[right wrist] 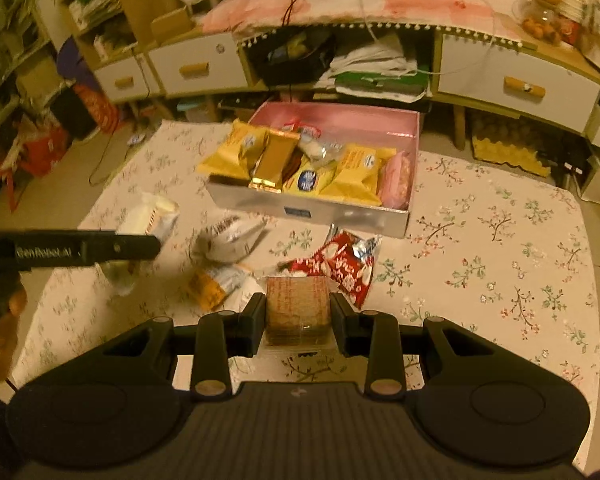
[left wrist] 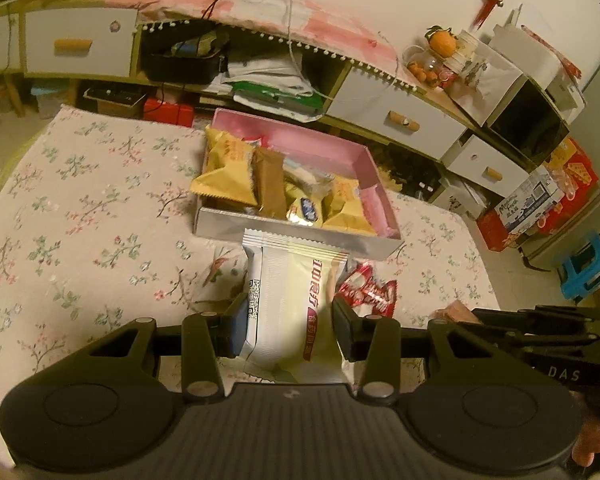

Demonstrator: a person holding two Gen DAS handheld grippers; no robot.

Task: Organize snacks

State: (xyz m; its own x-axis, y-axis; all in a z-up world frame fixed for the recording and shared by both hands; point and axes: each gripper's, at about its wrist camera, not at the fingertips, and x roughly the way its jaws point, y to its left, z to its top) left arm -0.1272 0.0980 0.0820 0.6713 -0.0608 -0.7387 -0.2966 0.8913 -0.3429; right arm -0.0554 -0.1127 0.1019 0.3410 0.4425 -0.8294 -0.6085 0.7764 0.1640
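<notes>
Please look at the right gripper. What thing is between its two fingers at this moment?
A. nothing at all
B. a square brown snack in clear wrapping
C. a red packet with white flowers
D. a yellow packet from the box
B: in the right wrist view the right gripper is closed on a square brown snack, while the red packet lies on the tablecloth just beyond it.
</notes>
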